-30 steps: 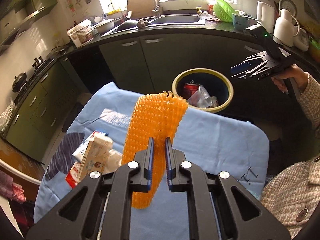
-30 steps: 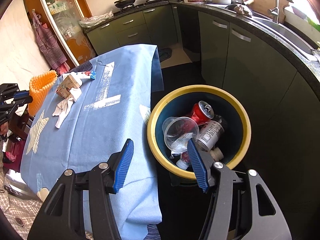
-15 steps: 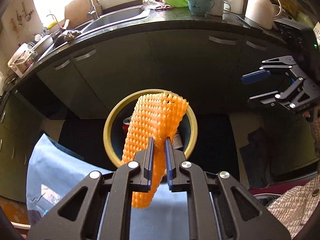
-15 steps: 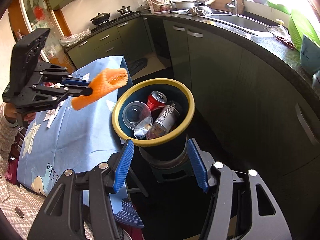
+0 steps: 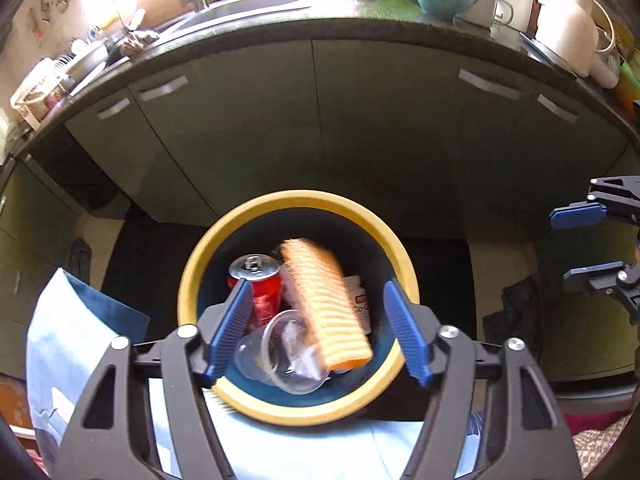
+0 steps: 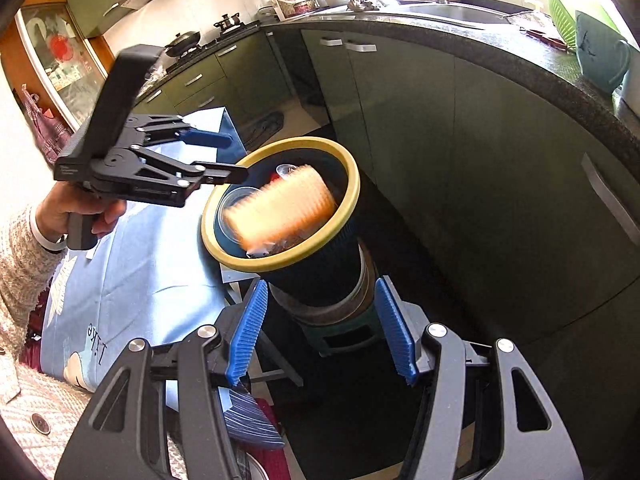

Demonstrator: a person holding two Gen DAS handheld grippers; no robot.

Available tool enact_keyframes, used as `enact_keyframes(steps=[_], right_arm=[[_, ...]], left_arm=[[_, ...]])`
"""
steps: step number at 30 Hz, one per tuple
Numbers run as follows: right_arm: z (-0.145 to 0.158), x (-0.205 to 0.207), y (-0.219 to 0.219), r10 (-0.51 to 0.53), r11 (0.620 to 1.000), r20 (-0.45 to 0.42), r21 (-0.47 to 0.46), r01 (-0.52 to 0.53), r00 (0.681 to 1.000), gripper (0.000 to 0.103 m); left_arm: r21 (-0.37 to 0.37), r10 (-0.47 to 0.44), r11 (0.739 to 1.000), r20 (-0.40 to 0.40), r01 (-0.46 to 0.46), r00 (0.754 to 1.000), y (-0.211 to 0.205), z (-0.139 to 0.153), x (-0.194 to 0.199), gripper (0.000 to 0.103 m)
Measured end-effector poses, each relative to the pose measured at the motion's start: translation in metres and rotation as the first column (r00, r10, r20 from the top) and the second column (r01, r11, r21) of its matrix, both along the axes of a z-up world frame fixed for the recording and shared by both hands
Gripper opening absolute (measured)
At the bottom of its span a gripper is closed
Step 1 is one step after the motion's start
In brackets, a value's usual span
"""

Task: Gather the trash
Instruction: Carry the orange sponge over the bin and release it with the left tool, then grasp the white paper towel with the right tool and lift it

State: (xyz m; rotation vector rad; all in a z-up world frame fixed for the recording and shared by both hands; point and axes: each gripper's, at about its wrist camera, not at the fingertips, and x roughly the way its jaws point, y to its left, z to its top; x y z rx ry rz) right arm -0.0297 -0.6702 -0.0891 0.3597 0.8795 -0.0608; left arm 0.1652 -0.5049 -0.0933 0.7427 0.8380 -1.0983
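Fingers of the left gripper [image 5: 316, 330] are opening, orange foam net [image 5: 324, 304] dropping free into the bin [image 5: 192, 276]. Keep centred over it; right gripper [image 6: 322, 330] waits half-open, empty.

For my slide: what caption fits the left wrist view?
Left gripper opening, orange foam net dropping into yellow-rimmed bin.

The orange foam net [image 5: 326, 304] looks soft and ribbed, blurred above the bin [image 5: 298, 410], whose rim is smooth matt yellow plastic and whose outer wall is dark and finely ribbed. Inside lie a glossy red metal can [image 5: 258, 286] and a clear thin plastic cup [image 5: 276, 354]. The left gripper [image 5: 318, 330] has matt black plastic arms, ridged blue pads and shiny metal pins. The blue tablecloth [image 6: 136, 264] is matt woven cloth. The worktop [image 6: 500, 56] is polished speckled stone above satin green cabinet doors [image 5: 384, 120].
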Motion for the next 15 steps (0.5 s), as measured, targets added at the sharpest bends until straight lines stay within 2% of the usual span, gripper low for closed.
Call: enact_keyframes(steps=[5, 7, 10, 12, 15], right_arm=[[0.009, 0.012, 0.019, 0.05, 0.999, 0.014, -0.016, -0.05, 0.999, 0.056], [0.013, 0.018, 0.031, 0.083, 0.996, 0.021, -0.024, -0.083, 0.996, 0.058], [0.018, 0.036, 0.057, 0.159, 0.986, 0.018, -0.047, -0.158, 0.987, 0.061], [0.021, 0.052, 0.081, 0.224, 0.973, 0.009, -0.064, -0.223, 0.975, 0.061], [0.023, 0.08, 0.127, 0.344, 0.935, -0.007, -0.096, -0.343, 0.939, 0.063]], left_arm=[[-0.081, 0.064, 0.995, -0.018, -0.065, 0.998, 0.053, 0.035, -0.005, 0.08], [-0.131, 0.107, 0.985, -0.025, -0.11, 0.994, 0.087, 0.051, -0.009, 0.09], [-0.184, 0.172, 0.968, -0.004, -0.17, 0.985, 0.142, 0.071, -0.019, 0.092], [-0.203, 0.226, 0.955, 0.032, -0.216, 0.973, 0.181, 0.082, -0.03, 0.094], [-0.226, 0.324, 0.926, 0.06, -0.303, 0.944, 0.247, 0.092, -0.042, 0.096]])
